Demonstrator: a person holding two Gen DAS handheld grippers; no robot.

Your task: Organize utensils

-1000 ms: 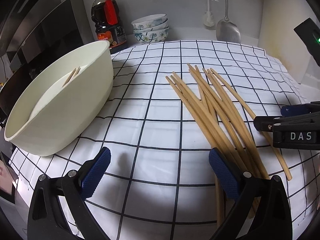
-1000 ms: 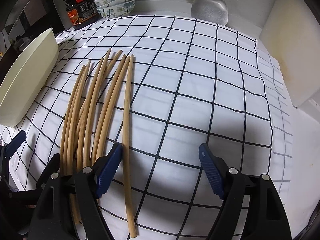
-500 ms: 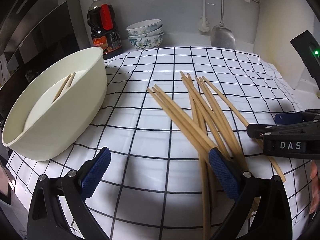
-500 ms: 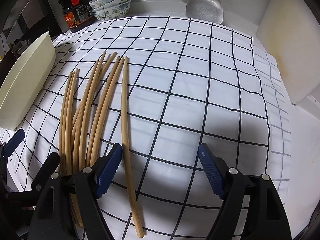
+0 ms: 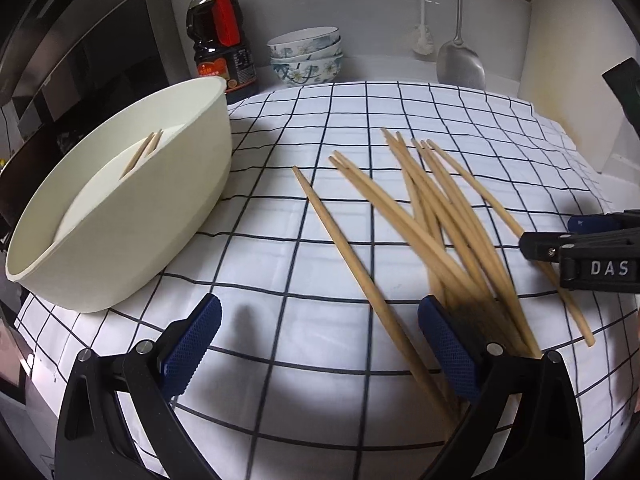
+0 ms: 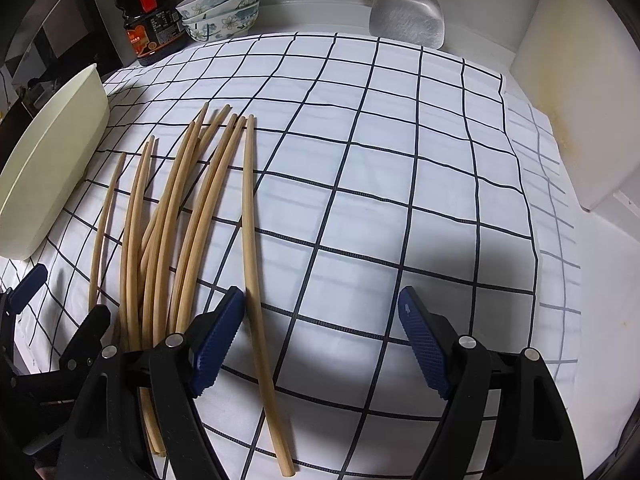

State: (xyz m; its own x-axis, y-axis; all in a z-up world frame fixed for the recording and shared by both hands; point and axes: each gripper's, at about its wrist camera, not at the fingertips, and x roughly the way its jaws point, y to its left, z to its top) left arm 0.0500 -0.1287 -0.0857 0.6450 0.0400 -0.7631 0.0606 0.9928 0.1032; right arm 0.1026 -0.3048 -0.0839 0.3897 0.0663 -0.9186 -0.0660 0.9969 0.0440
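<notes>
**Picking one chopstick out of the fan**

My left jaws [image 5: 316,348] hang wide open with nothing held, just above the white cloth with the dark grid [image 5: 280,208] that covers the desk. The loose pale wooden chopsticks [image 5: 440,216] lie fanned out on that cloth; their near ends run under my right-hand blue pad, and one stick lies apart to the left of the rest, slanting between my pads. My right jaws [image 6: 322,334] are also wide open and empty, with the outermost stick of the pile just inside their left pad and the bulk of the pile outside it.

To do this well, I judge I should centre one jaw over a single stick, or a neat pair, at a point where it lies clear of its neighbours, lower until the pads straddle it, then close squarely across it so it does not roll or drag the others along. The stray left stick looks the easiest catch.

Further off at the left sits the cream oval plastic tub [image 5: 168,216], with the tips of two chopsticks showing above its rim; what else lies in it is hidden. Beyond, by the wall, stand the stacked floral bowls [image 5: 306,60], whose insides I cannot see.
</notes>
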